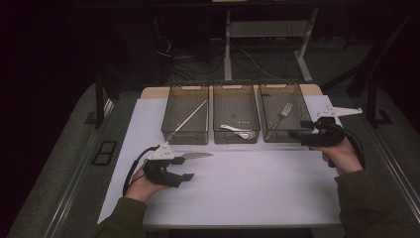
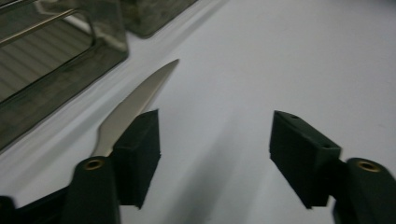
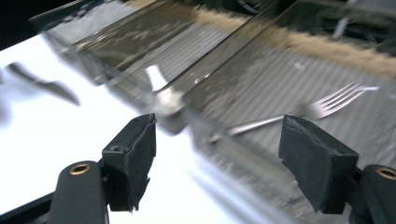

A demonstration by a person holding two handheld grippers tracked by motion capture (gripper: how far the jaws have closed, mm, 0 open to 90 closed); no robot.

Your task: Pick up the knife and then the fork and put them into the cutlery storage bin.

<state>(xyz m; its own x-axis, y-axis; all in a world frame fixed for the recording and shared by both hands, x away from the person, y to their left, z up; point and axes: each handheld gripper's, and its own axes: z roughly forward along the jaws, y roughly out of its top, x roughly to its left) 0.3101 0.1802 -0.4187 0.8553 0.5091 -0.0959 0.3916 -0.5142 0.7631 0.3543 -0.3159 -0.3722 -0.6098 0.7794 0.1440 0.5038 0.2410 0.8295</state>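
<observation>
Lying on the bench just beside the left gripper's [image 1: 185, 168] outer jaw, the knife [image 2: 135, 100] pointed its long axis ahead toward the bins, outside those half-open empty jaws, while the right gripper [image 1: 303, 130], likewise parted and empty, hovered well apart.
</observation>
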